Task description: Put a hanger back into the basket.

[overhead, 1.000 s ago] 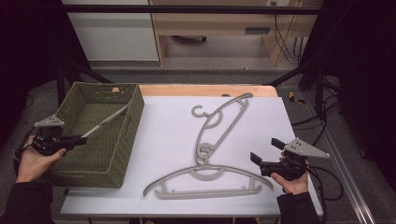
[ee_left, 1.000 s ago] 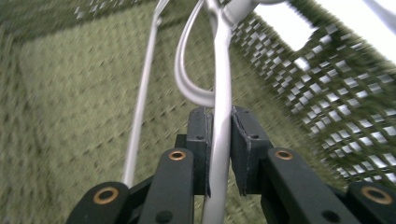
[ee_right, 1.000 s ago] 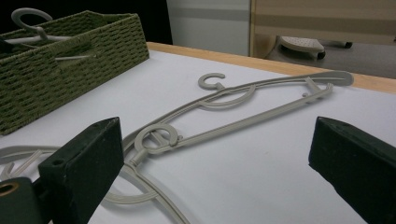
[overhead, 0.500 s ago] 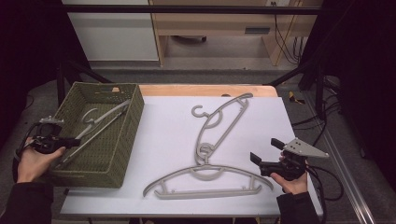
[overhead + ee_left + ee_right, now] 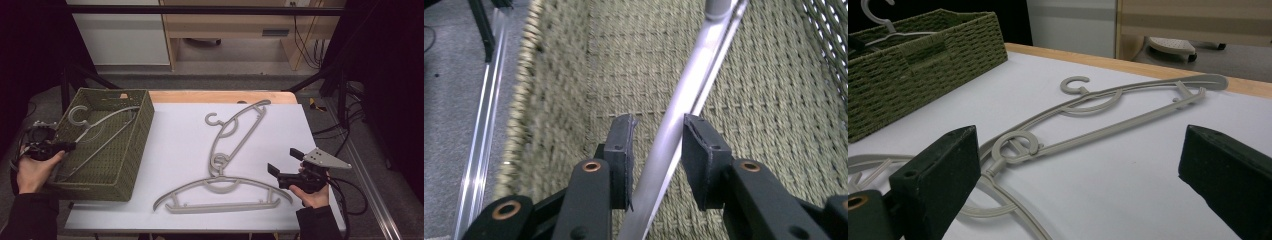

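Since a moment ago, the hanger (image 5: 95,131) in the green woven basket (image 5: 131,150) has swung so its hook points toward the far left corner. Its bar runs between the left hand-held gripper (image 5: 657,150) jaws, which stand narrowly parted around it. Right hand-held gripper (image 5: 286,167) rests wide open on the counter (image 5: 175,145), beside two hangers (image 5: 235,131) lying there.

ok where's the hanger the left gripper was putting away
It lies in the green woven basket at the table's left in the high view: the hanger has its hook toward the far end, its bar between the open left gripper.
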Demonstrator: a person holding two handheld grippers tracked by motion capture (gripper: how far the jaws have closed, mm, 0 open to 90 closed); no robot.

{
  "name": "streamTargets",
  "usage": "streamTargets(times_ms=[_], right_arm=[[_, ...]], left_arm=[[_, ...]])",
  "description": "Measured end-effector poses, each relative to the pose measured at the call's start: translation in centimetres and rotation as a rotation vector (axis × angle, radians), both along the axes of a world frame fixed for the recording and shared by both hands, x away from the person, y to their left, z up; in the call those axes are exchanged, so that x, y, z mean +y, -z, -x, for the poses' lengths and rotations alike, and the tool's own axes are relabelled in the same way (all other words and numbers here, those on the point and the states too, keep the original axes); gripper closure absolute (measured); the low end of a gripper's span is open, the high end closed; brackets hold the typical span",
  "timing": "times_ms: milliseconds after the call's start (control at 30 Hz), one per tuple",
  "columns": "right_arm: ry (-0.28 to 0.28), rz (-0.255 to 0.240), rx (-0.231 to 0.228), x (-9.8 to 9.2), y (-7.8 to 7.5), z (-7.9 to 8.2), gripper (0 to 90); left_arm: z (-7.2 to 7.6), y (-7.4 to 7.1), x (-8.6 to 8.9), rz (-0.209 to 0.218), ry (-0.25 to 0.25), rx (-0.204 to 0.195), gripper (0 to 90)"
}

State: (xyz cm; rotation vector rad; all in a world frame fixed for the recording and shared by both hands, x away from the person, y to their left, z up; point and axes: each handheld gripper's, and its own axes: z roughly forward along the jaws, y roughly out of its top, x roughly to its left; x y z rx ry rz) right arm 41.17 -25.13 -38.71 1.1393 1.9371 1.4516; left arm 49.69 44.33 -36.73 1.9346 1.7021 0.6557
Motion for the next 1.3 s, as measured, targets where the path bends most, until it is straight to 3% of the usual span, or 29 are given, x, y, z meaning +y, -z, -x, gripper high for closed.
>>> streamTargets(times_ms=[267, 400, 500, 733, 833, 967, 1300], right_arm=[[0.000, -0.001, -0.002, 0.0, 0.0, 0.0, 3.5], [0.001, -0.002, -0.001, -0.1, 0.0, 0.0, 3.5], [0.000, -0.002, -0.001, -0.1, -0.1, 0.1, 3.5], [-0.001, -0.003, -0.002, -0.1, -0.1, 0.1, 3.6], [-0.002, -0.005, -0.004, -0.2, -0.1, 0.1, 3.6], [0.001, -0.006, -0.005, -0.2, -0.2, 0.2, 3.6], [-0.004, -0.007, -0.008, -0.3, -0.3, 0.2, 3.6]], left_arm=[[0.3, -0.4, -0.2, -0.016, -0.002, -0.080, 58.0], [0.9, -1.0, -0.7, -0.001, 0.035, -0.125, 54.6], [1.5, -1.7, -1.2, 0.015, 0.064, -0.184, 50.3], [3.0, -2.9, -3.1, 0.117, 0.171, -0.293, 38.4], [3.5, -3.1, -4.2, 0.149, 0.228, -0.323, 32.7], [4.1, -3.3, -5.6, 0.223, 0.306, -0.370, 26.3], [5.7, -3.6, -11.5, 0.286, 0.483, -0.441, 15.7]])
